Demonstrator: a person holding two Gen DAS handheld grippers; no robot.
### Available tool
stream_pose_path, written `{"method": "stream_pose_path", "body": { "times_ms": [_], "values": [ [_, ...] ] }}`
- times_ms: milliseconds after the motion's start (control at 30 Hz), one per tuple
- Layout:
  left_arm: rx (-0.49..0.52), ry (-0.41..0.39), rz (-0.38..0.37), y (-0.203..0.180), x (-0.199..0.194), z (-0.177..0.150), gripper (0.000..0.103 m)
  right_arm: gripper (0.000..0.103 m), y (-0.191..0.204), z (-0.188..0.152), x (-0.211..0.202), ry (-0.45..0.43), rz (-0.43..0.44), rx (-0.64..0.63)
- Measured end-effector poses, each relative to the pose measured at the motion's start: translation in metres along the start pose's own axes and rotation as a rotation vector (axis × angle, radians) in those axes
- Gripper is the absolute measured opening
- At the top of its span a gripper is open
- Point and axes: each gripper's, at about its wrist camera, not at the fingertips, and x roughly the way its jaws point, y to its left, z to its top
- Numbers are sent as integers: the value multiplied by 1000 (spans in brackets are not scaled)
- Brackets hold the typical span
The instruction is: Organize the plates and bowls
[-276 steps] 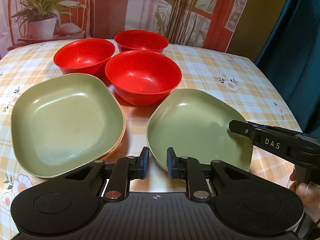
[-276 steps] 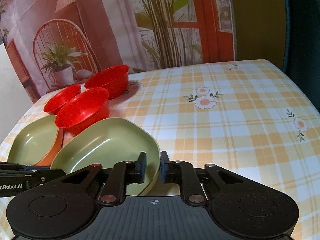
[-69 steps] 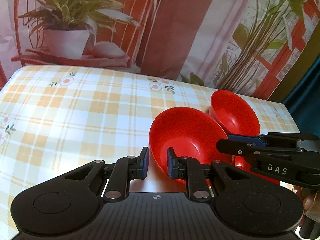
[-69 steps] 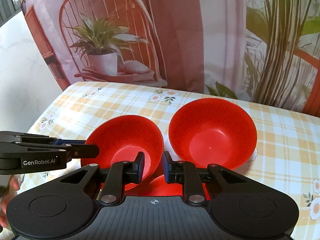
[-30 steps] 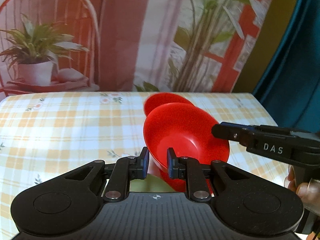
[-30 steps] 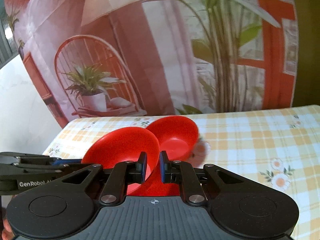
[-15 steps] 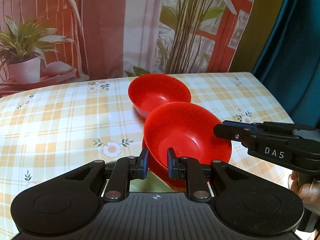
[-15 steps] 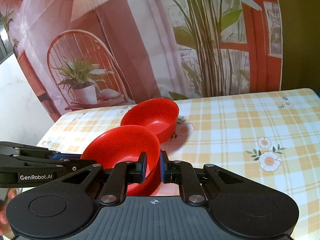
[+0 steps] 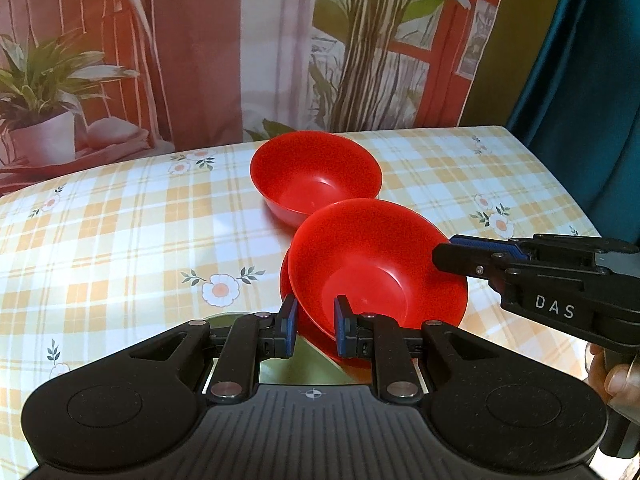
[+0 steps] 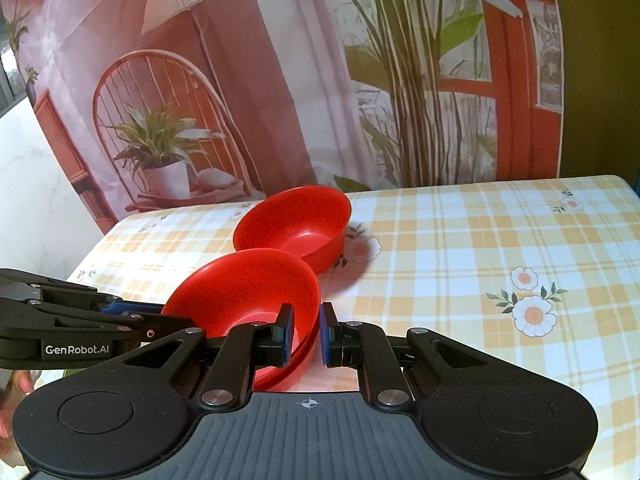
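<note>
Red bowl (image 9: 376, 268) held by both my claws: left gripper (image 9: 313, 326) clamped on near rim, right gripper (image 10: 306, 334) clamped on opposite rim. Bowl sits mouth up, slightly tilted, round so no long axis, nested over second bowl (image 9: 289, 300). Third bowl (image 9: 316, 176) just behind on table (image 9: 120, 240). Stacking step; next I judge: seat it level, let go.

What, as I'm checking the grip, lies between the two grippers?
The held bowl, its rim pinched on opposite sides by left gripper and right gripper; left wrist view.
</note>
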Motion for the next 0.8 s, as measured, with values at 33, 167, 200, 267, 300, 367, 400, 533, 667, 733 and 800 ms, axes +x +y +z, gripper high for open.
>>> {"method": "stream_pose_path", "body": {
  "times_ms": [33,167,200,267,300,367,400,533,667,733,800],
  "values": [
    [2,2,1,0,0,0,20,13,0,0,0,0,-2,-5],
    [5,7,4,0,2,1,20,14,0,0,-1,-3,-7,-9],
    [6,7,8,0,2,2,20,14,0,0,-1,-3,-8,-5],
    [6,10,9,0,1,3,20,14,0,0,-2,-8,-9,-1],
    [5,11,10,0,1,3,20,14,-1,0,-3,-12,-8,0],
    [7,9,21,0,-1,3,21,14,-1,2,-6,-22,-8,2],
    [10,7,26,0,-2,3,21,14,-1,4,-9,-31,-6,6],
    [7,-14,29,0,-11,5,21,14,-4,14,-20,-63,3,24],
    [29,-50,38,-3,-26,12,21,14,-5,31,-33,-95,15,31],
    [31,-78,40,-3,-37,19,21,14,-6,41,-41,-115,19,42],
    [28,-112,35,-3,-49,27,21,14,-6,53,-48,-130,26,49]
  ]
}}
